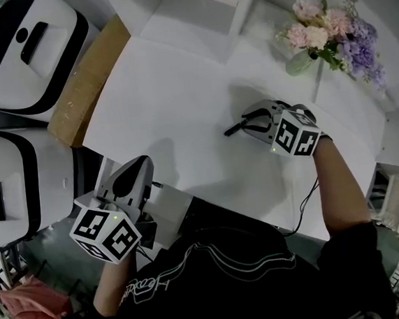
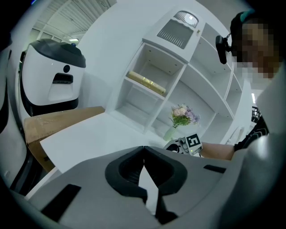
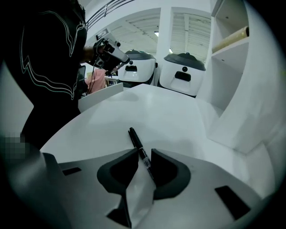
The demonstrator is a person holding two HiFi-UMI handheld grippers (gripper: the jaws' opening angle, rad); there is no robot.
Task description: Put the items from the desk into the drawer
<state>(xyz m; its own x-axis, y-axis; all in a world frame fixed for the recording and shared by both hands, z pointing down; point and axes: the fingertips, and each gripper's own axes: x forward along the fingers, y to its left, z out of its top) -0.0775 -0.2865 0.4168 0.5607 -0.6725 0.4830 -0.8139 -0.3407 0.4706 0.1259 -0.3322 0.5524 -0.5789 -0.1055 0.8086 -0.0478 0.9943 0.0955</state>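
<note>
**A:** Start big. What's the state of the broad white desk [image 1: 180, 101]?

**B:** It's almost bare. I can see a pale green vase of pink and purple flowers [image 1: 328, 38] at its far right corner, and one slim black marker pen [image 3: 135, 137] lying flat further in. Nothing else loose shows on it.

**A:** And the drawer?

**B:** At the near left edge there's a shallow white open-topped box [image 1: 172, 201] sticking out from under the desk. I take that to be the drawer, pulled out. No view looks into it, so I can't say what it holds.

**A:** What about the grippers?

**B:** The left gripper [image 2: 144, 152] hangs just beside that drawer. Its jaws are closed tip to tip and there's nothing between them. The right gripper [image 3: 143, 154] is down at the desk surface with its pads clamped on the barrel of the black marker pen, which hasn't been lifted. The far end of the pen sticks out past the jaws and rests on the desk.

**A:** So how far along are we?

**B:** I'd call it late but not finished. The pen is gripped and has to be raised, carried across to the drawer and let go. The vase may or may not count as an item, and the drawer might need pushing shut afterwards
</note>
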